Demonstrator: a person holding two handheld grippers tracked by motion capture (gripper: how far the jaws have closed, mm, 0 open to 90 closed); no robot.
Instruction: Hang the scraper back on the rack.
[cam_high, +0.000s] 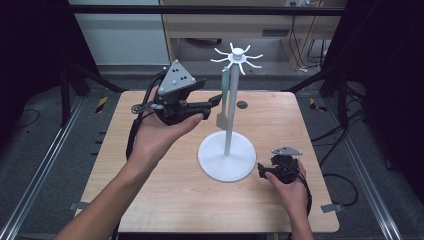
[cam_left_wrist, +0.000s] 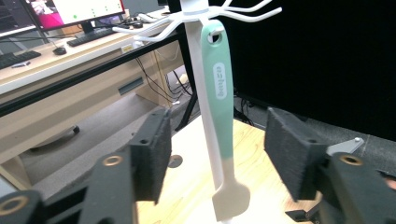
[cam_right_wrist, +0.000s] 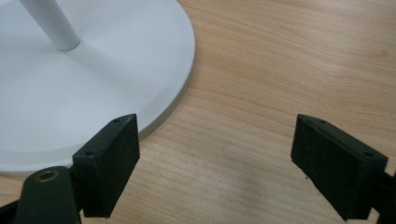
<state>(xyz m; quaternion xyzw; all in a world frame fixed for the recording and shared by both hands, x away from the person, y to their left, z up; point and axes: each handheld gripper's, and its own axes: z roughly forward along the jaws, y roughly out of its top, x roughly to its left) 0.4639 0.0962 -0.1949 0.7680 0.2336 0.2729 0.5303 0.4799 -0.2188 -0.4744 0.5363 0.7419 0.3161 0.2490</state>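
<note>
Light wooden bench (cam_high: 165, 200) carrying a white metal utensil stand with a round base, slim pole and radiating hooks at the top (cam_high: 227, 150); a spatula with a mint-green handle and pale beige blade (cam_high: 224, 97) hangs from one hook by the hole in its handle, blade downward, close beside the pole. The left gripper (cam_high: 216, 99) is held level at handle height, its black foam-padded fingers (cam_left_wrist: 152, 156) spread apart on either side of the hanging spatula (cam_left_wrist: 219, 107), not touching it in the left gripper view. The right gripper (cam_high: 261, 171) rests low on the bench just beside the rim of the stand's base (cam_right_wrist: 116, 70), its fingers (cam_right_wrist: 109, 161) likewise wide apart and holding nothing. The step in hand appears to be the approach for grasping the spatula; the next move would call for closing on the green handle, then lifting enough to free the hole from the hook, perhaps with the right gripper steadying the base
</note>
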